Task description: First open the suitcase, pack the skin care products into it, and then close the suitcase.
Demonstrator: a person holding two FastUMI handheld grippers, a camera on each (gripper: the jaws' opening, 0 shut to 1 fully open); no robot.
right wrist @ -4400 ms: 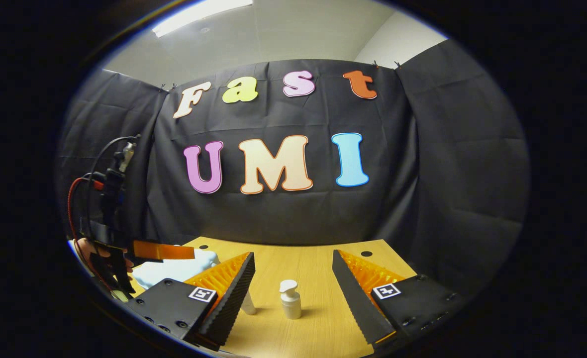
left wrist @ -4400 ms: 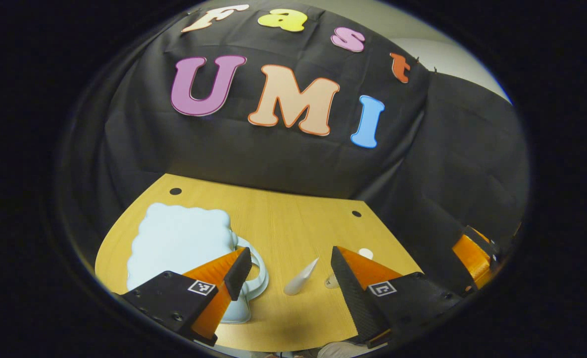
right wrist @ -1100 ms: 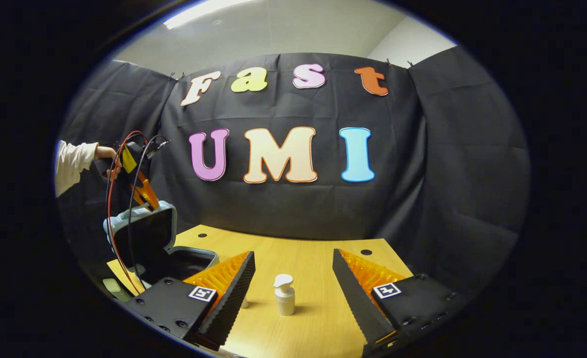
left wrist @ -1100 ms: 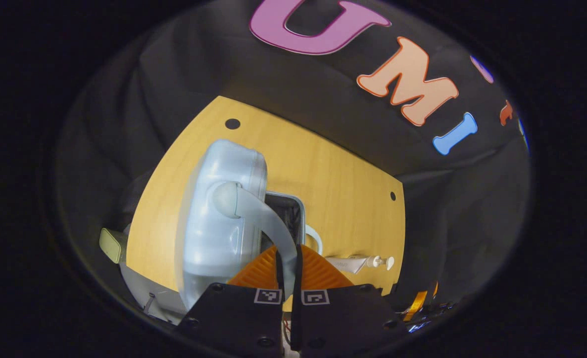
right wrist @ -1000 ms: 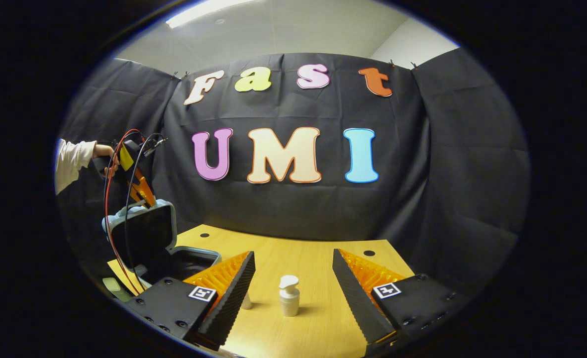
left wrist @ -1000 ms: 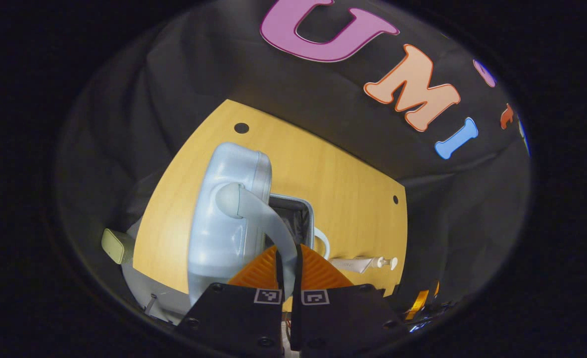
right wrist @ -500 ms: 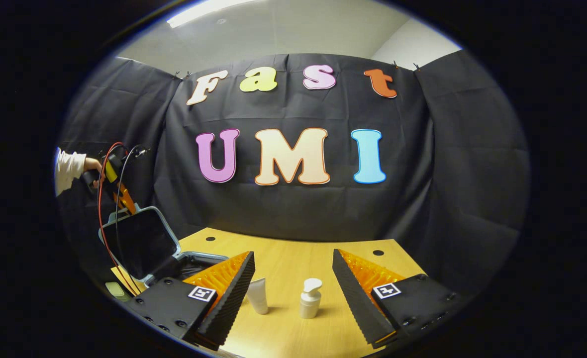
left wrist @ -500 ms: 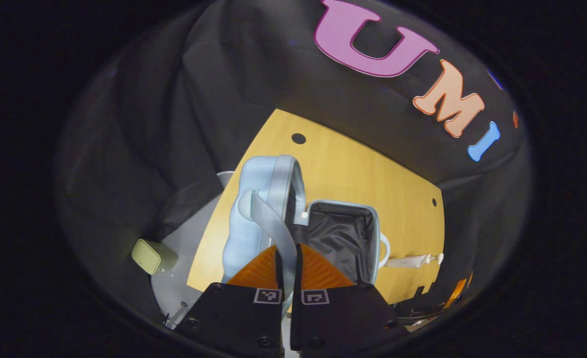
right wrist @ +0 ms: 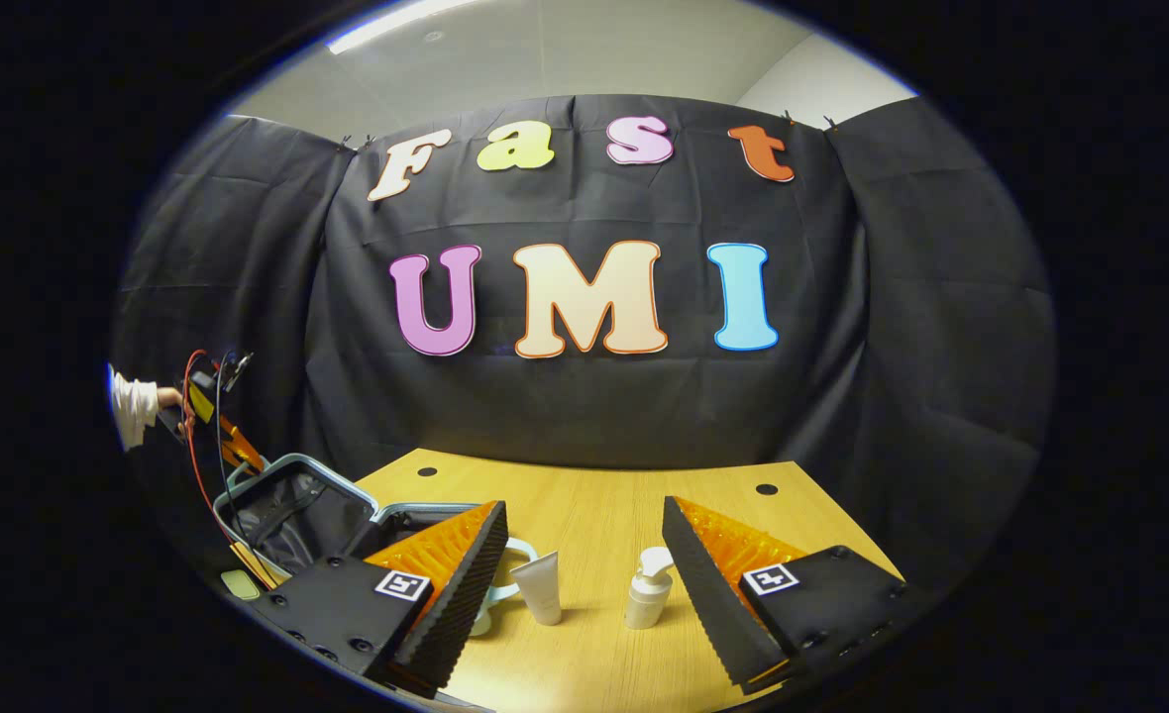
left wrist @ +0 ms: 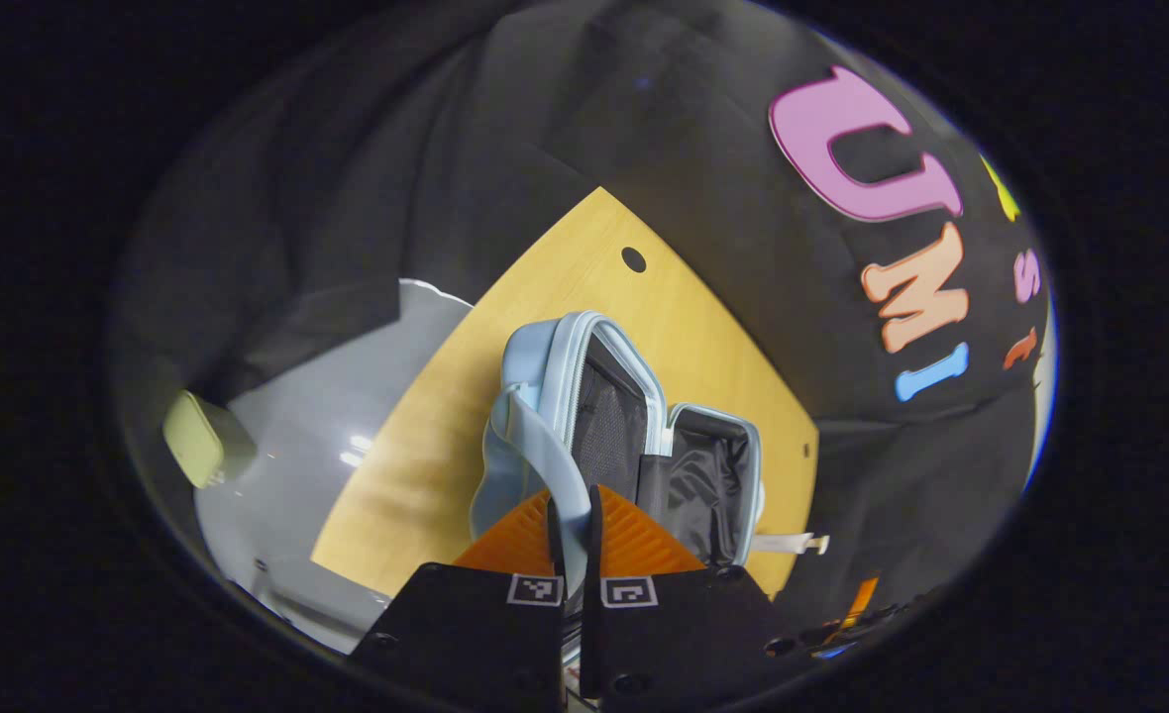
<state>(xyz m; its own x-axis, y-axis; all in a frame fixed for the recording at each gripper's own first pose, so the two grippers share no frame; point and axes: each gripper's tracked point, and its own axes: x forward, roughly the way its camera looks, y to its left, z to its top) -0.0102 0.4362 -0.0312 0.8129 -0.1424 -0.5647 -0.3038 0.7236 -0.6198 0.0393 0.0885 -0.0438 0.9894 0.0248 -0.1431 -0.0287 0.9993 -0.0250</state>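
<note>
Above the table (left wrist: 416, 436), left gripper (left wrist: 573, 515) clamping suitcase handle (left wrist: 545, 460), right gripper (right wrist: 584, 555) wide open, empty

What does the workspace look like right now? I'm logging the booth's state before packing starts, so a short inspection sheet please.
Surface: wooden table, with round holes near its far edge.
Job's things: light blue suitcase open, dark lining showing; white tube and white pump bottle standing on the table, not packed.
Clutter: small pale green object off the table's edge.
Grippers: left claw shut on the suitcase's handle strap, holding the lid back; right claw open, empty, facing the two products.
Cables: red and black leads at the left claw's rig.
Surroundings: black cloth wall, grey floor.
</note>
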